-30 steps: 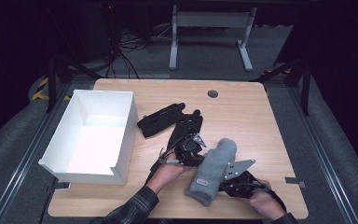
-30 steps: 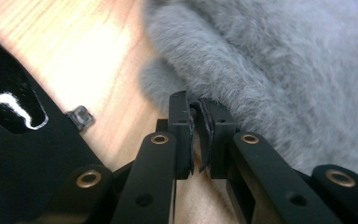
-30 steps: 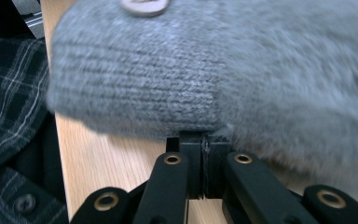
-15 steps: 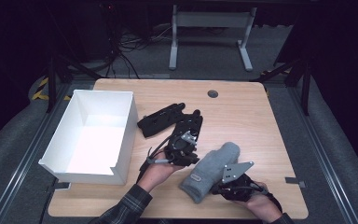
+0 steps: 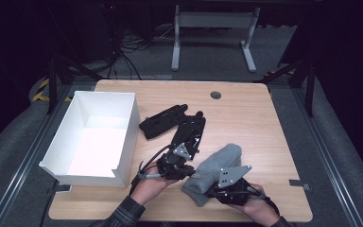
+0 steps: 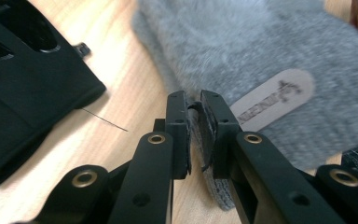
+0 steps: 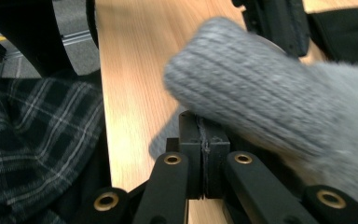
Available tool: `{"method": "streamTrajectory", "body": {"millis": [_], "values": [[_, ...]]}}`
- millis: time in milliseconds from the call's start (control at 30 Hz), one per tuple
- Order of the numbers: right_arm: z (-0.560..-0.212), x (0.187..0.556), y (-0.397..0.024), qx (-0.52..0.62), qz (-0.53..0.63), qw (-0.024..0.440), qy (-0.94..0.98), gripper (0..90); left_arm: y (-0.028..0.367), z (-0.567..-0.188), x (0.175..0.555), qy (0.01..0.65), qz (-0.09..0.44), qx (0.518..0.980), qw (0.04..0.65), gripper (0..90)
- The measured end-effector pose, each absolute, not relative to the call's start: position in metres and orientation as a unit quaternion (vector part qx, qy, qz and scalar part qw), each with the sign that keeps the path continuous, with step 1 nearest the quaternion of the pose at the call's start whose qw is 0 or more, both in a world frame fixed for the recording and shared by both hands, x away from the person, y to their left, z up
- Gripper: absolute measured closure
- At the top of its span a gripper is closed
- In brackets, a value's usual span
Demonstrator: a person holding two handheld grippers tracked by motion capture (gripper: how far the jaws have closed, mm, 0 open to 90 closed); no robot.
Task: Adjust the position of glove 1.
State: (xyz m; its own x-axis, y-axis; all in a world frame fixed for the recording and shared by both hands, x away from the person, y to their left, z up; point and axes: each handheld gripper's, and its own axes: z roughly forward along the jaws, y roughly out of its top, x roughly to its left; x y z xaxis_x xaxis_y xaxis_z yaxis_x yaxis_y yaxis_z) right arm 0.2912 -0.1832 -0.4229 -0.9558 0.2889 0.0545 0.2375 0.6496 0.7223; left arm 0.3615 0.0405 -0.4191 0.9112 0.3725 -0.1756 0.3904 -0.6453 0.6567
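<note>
A grey knit mitten with a wooden label lies slanted near the table's front, held between both grippers. My left gripper is at its left edge. In the left gripper view the jaws have just closed a little further and pinch a thin fold of the mitten. My right gripper is at the mitten's near end, its jaws pressed together on the grey knit, which bulges over them.
Two black gloves lie just behind the mitten; one is beside the left jaws. An open white box stands at the left. A checked sleeve is close to the right gripper. A round hole marks the far side.
The left hand has swung toward the near left with its gripper still at the mitten's edge. The mitten has shifted slightly, and the right hand has moved a little with it.
</note>
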Motion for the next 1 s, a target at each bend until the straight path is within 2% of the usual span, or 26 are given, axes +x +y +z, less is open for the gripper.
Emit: {"method": "streamTrajectory", "body": {"millis": [167,267,367,467,533,600,733,800,833,933,1000], "values": [[-0.427,0.291,-0.173,0.134,0.374,0.025,0.917,90.0,0.044,-0.418,0.362,0.209,-0.005,0.908,0.363,79.0],[-0.430,0.289,-0.181,0.140,0.370,0.017,0.918,89.4,0.042,-0.420,0.362,0.209,-0.004,0.911,0.356,76.5],[-0.431,0.287,-0.197,0.158,0.364,0.019,0.918,82.9,0.042,-0.418,0.364,0.212,-0.003,0.908,0.363,71.9],[-0.431,0.287,-0.221,0.184,0.359,0.041,0.914,74.7,0.041,-0.416,0.365,0.215,-0.001,0.905,0.368,61.7],[-0.431,0.288,-0.228,0.192,0.359,0.049,0.912,72.2,0.040,-0.413,0.369,0.222,-0.007,0.899,0.378,58.2],[-0.432,0.294,-0.245,0.217,0.354,0.072,0.907,61.6,0.035,-0.408,0.372,0.215,0.002,0.898,0.383,49.0],[-0.436,0.304,-0.271,0.256,0.347,0.107,0.896,47.5,0.024,-0.402,0.378,0.211,0.009,0.895,0.394,35.5],[-0.437,0.306,-0.276,0.261,0.346,0.112,0.894,44.6,0.021,-0.401,0.380,0.211,0.008,0.895,0.394,30.4],[-0.438,0.308,-0.281,0.270,0.345,0.121,0.891,40.0,0.015,-0.400,0.383,0.210,0.011,0.895,0.393,30.4],[-0.445,0.318,-0.302,0.306,0.343,0.146,0.876,30.1,0.005,-0.402,0.390,0.209,0.005,0.894,0.396,22.2],[-0.448,0.323,-0.312,0.325,0.339,0.156,0.869,28.9,-0.002,-0.403,0.392,0.208,0.004,0.897,0.389,18.5]]}}
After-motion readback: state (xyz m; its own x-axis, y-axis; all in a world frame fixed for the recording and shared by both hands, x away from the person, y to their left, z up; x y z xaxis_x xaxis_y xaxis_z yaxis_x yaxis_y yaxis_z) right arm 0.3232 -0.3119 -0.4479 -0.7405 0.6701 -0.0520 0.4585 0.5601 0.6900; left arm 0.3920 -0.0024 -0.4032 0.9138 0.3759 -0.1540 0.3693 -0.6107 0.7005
